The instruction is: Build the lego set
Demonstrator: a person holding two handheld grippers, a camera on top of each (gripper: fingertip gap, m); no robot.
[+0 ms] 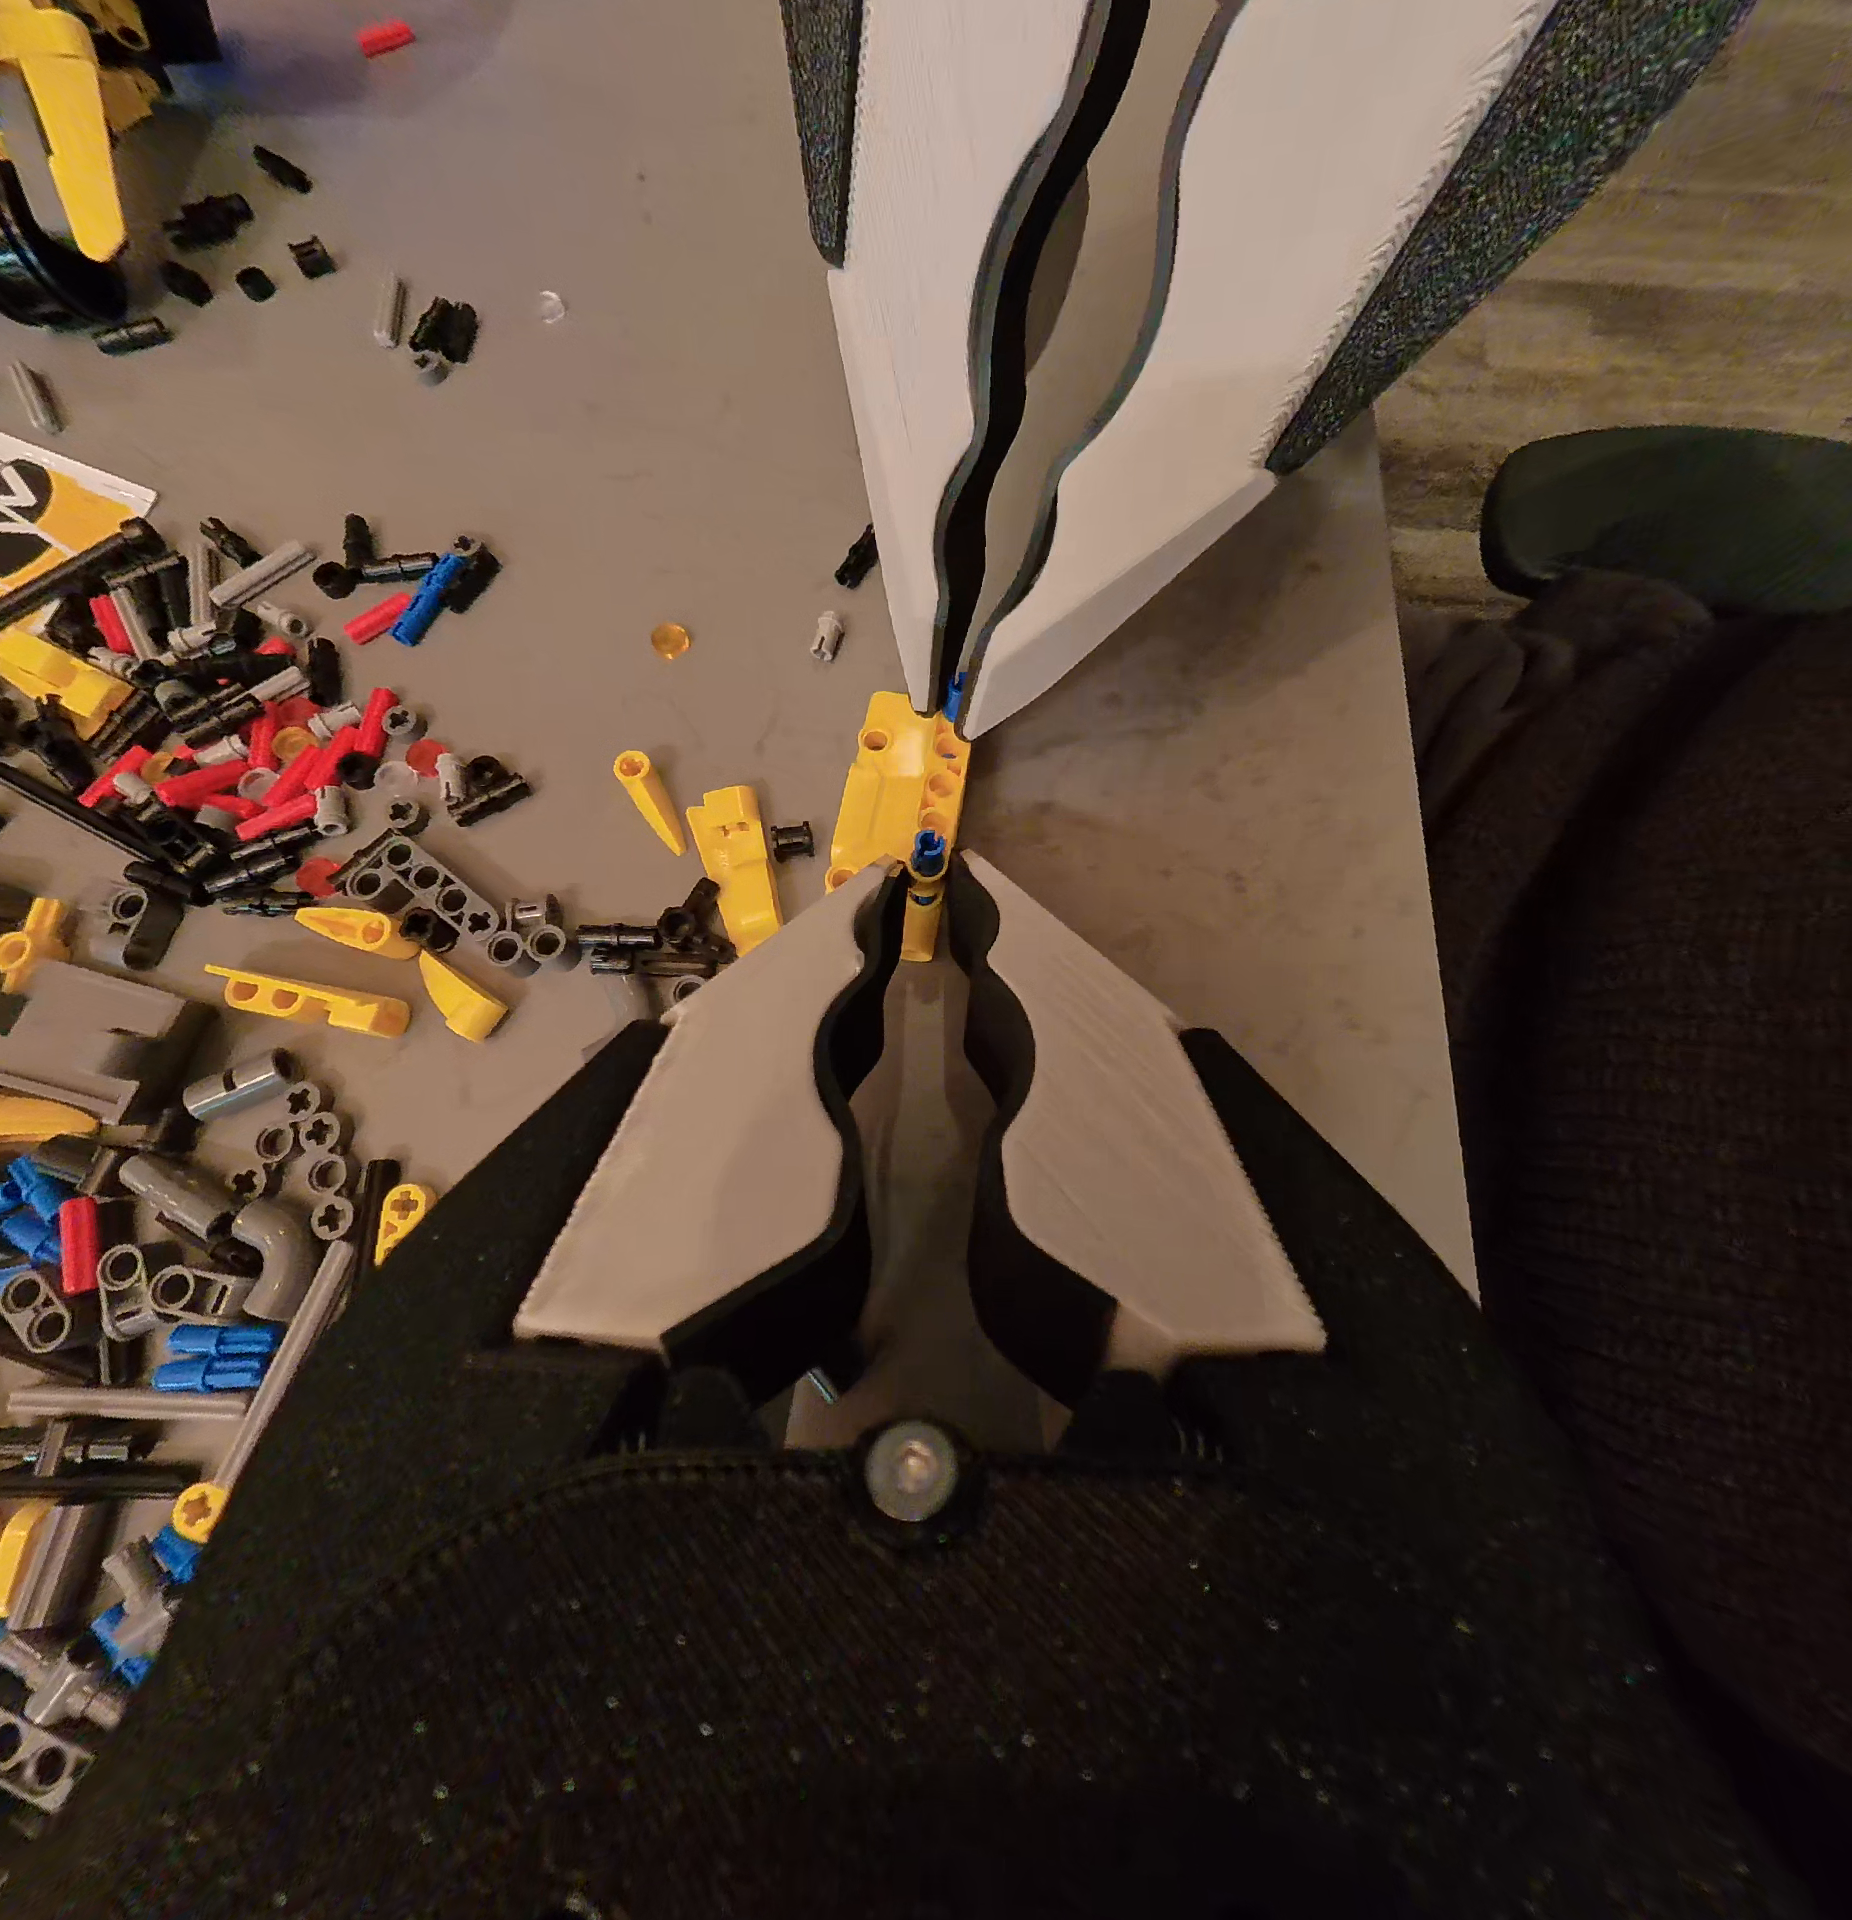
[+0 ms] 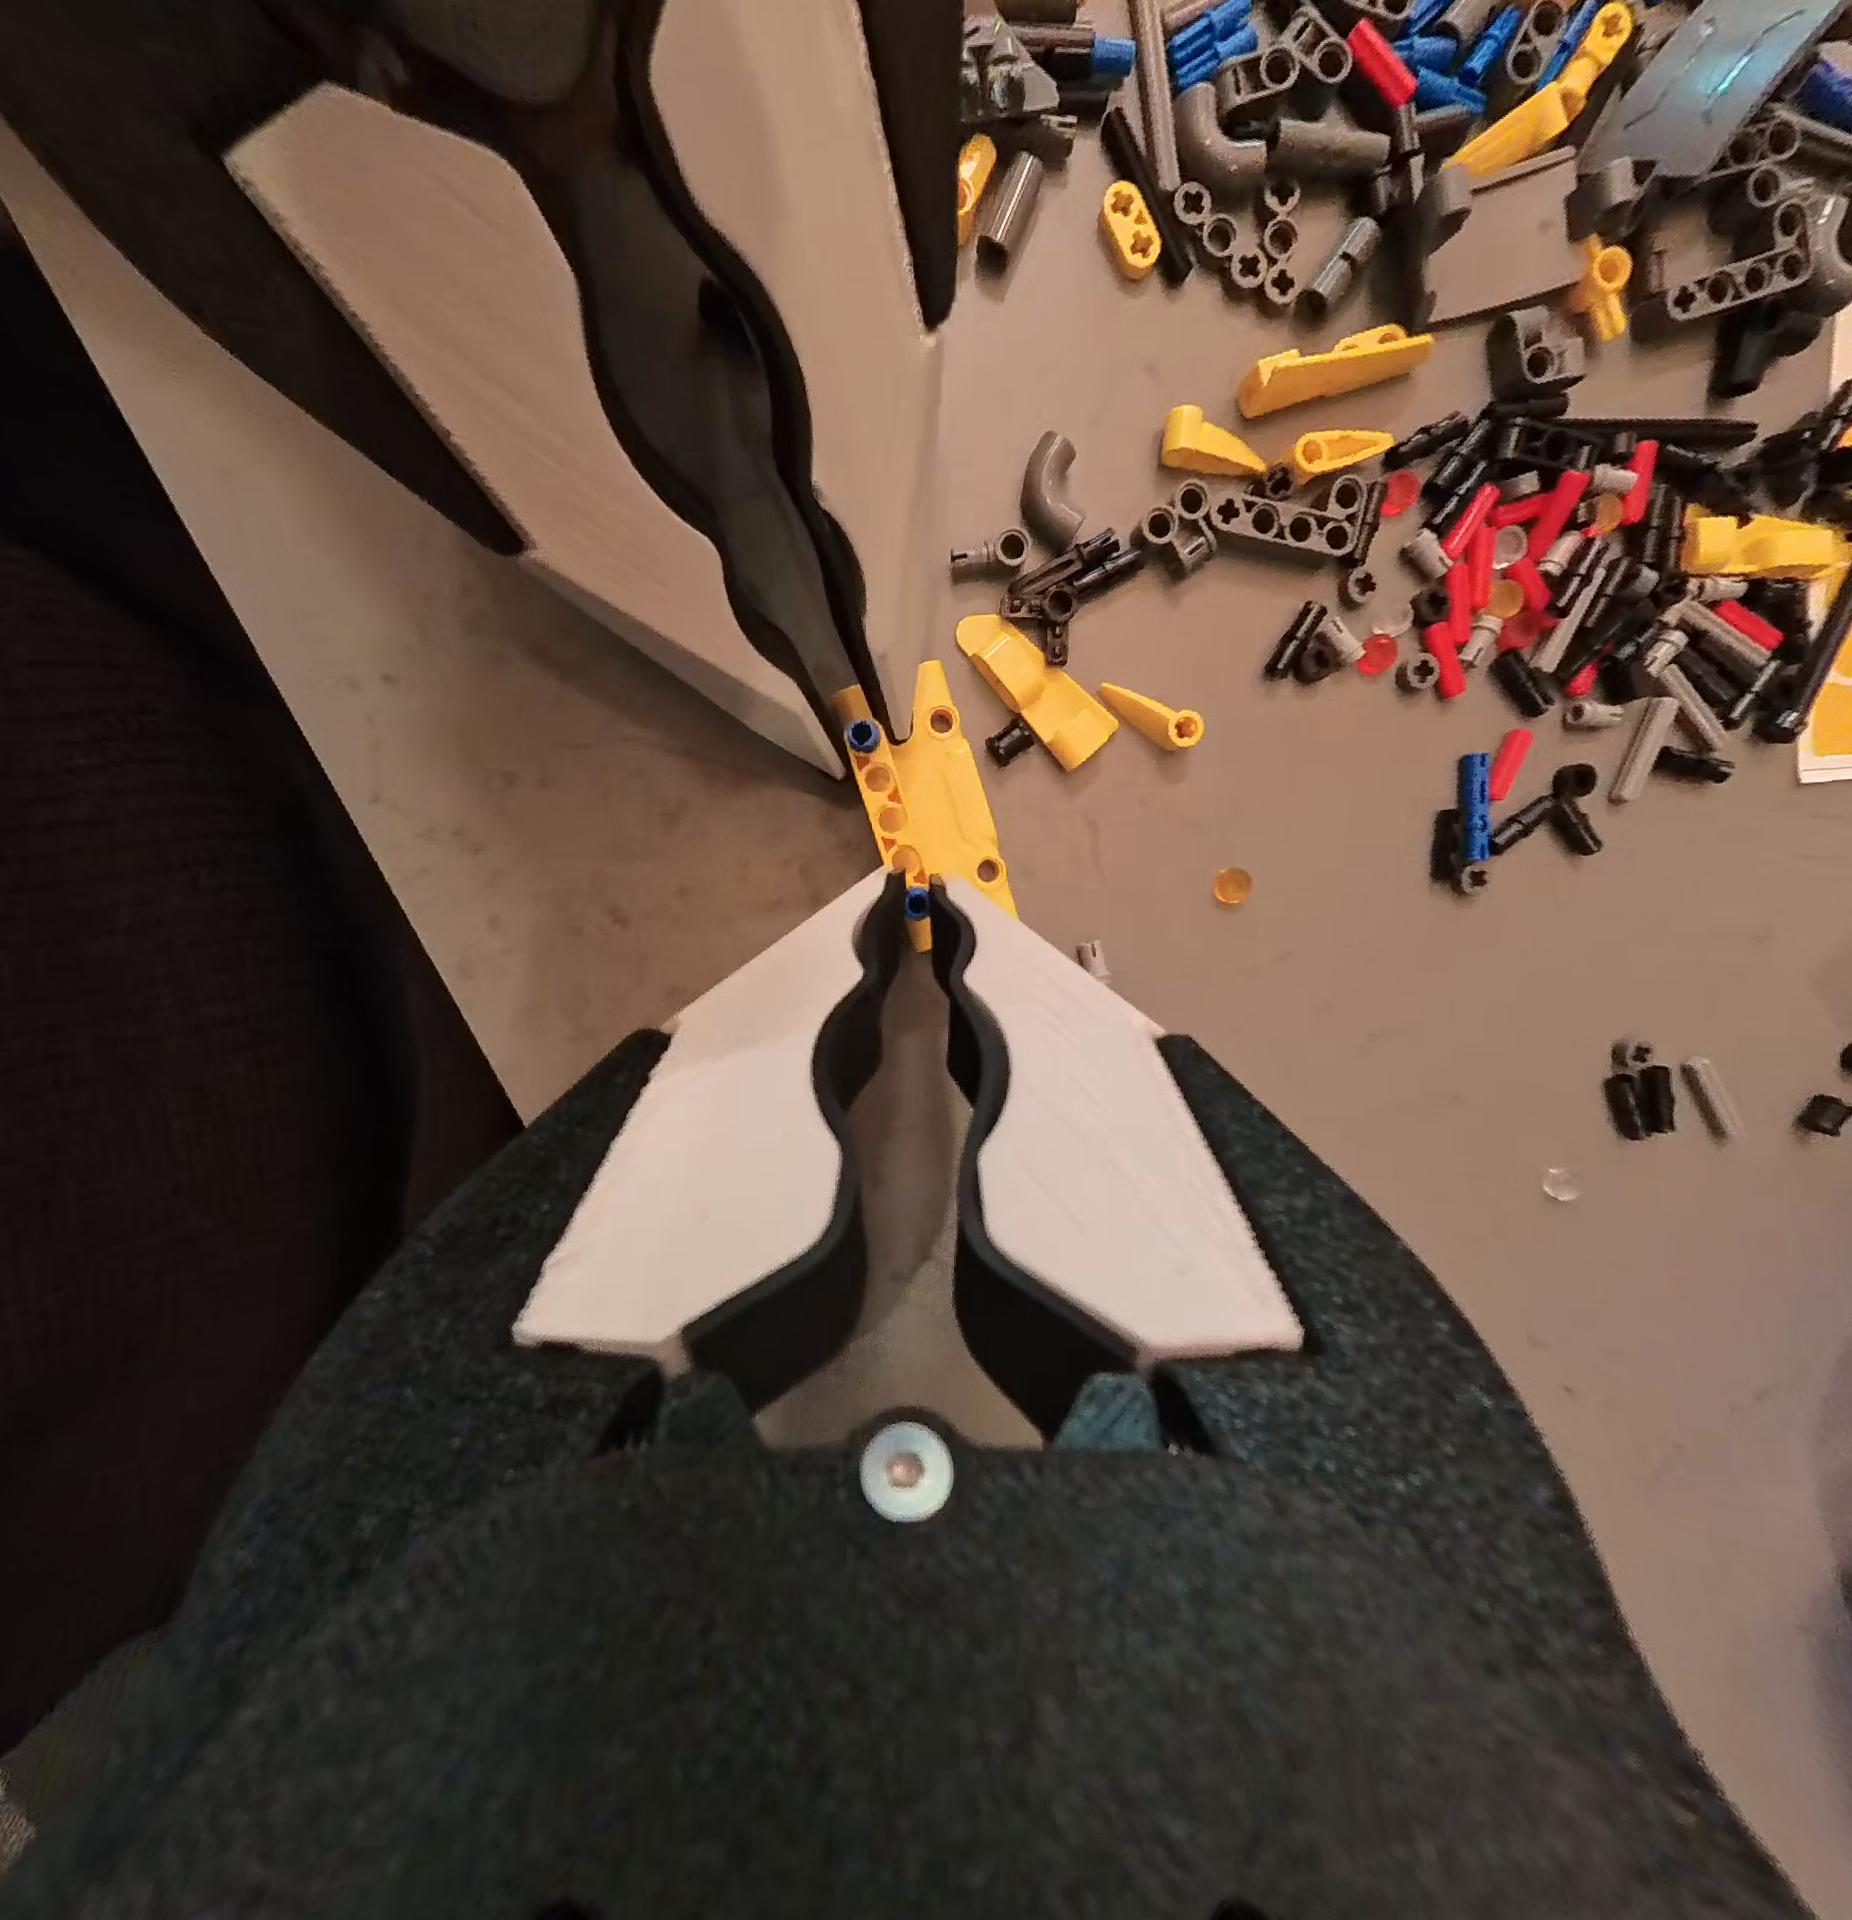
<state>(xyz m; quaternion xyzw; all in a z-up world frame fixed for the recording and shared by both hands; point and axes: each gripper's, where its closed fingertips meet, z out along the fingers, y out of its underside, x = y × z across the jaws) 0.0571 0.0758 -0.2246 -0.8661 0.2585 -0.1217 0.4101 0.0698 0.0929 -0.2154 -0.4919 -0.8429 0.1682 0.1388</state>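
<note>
We look down along each gripper's jaws from close above the grey counter (image 1: 610,436). The two wrist views face each other, so each shows the other gripper opposite. Both share the yellow piece (image 1: 896,790) between them and the loose parts pile (image 2: 1545,582) beside it.

Left gripper (image 1: 920,883): black speckled textured body; two pale grey wedge-shaped fingers (image 1: 714,1164) with ridged outer edges, lined inside with wavy black rubber pads; one silver screw (image 1: 909,1467) with washer at centre base. Right gripper (image 2: 914,888): same pattern, dark speckled body, matching silver screw (image 2: 904,1470).
</note>
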